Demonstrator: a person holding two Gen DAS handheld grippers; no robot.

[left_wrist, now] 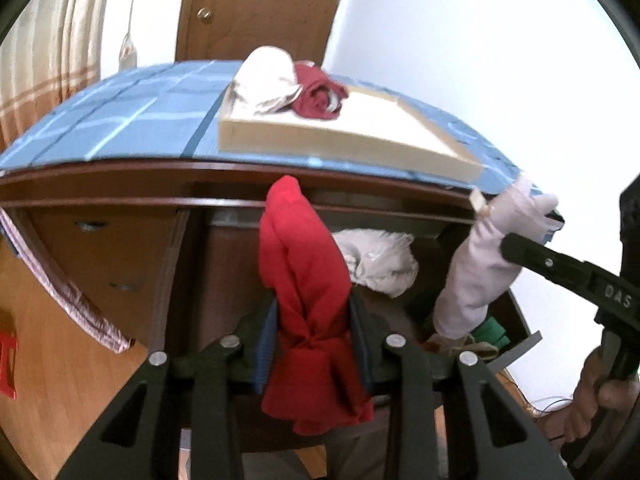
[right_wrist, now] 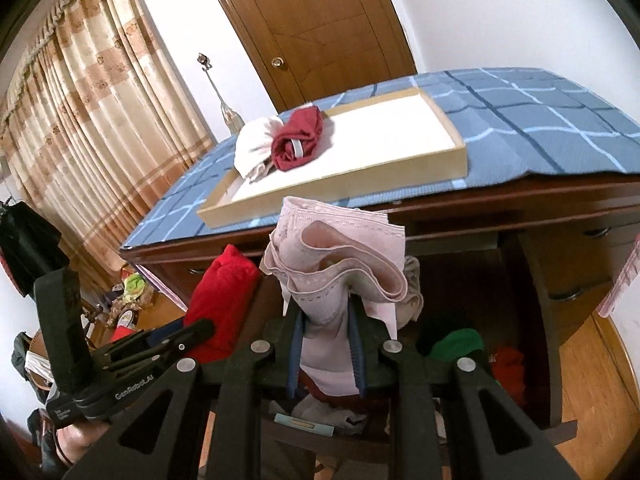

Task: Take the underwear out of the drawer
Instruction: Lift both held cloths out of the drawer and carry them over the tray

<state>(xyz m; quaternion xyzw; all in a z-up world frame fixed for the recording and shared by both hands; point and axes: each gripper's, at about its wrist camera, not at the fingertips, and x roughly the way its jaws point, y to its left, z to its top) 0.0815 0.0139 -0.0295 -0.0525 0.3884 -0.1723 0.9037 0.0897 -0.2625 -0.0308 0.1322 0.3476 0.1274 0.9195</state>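
Beyond and above both gripped garments, the wooden dresser top [right_wrist: 440, 204] carries a blue checked cloth [right_wrist: 520, 120], and on it lies a shallow tray [right_wrist: 400, 168] holding a white bundle [right_wrist: 252, 144] and a dark red roll [right_wrist: 298, 138].

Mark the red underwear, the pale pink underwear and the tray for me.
red underwear [left_wrist: 304, 264]: left wrist view, mid-fold.
pale pink underwear [right_wrist: 344, 256]: right wrist view, upper folds.
tray [right_wrist: 340, 188]: right wrist view, near wall.
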